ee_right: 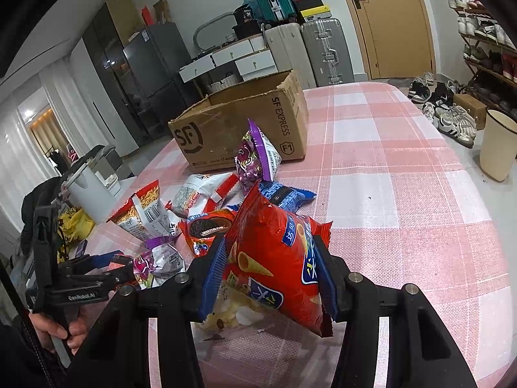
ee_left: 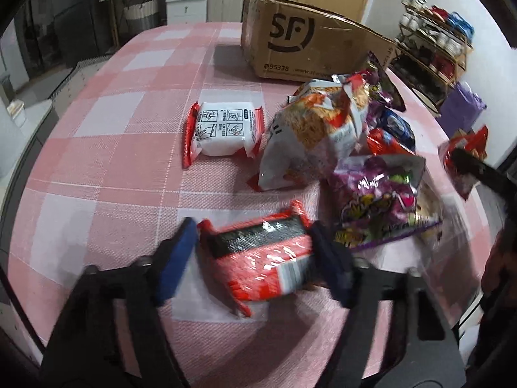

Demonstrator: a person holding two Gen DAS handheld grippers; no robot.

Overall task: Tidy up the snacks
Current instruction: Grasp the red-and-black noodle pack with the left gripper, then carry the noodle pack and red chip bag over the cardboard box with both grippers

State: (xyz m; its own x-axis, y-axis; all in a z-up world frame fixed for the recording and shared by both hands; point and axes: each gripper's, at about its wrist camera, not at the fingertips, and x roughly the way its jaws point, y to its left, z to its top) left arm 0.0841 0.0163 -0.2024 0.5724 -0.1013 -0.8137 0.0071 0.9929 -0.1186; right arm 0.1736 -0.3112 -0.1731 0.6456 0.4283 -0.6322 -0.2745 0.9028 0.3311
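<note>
left gripper [ee_left: 255, 252] is down on the table [ee_left: 129, 161] with a red packet [ee_left: 258, 258] right between its blue pads [ee_left: 176, 262], and the jaws look pinched onto the packet's two short ends, though blur makes the contact hard to call. the packet's long axis runs across the jaws, pad to pad. right gripper [ee_right: 269, 278] is clamped on a red cone-snack bag [ee_right: 274, 258], bag upright, pads on its sides, lifted off the cloth. the box [ee_right: 239, 119] stands open at the far side of the table, straight ahead of both grippers, with the snack pile [ee_right: 206, 207] in between. the right gripper looks nearer to it, i'd say. a white packet [ee_left: 223, 132] lies alone left of the pile. pink checked cloth, a door, suitcases and a shoe rack behind.
</note>
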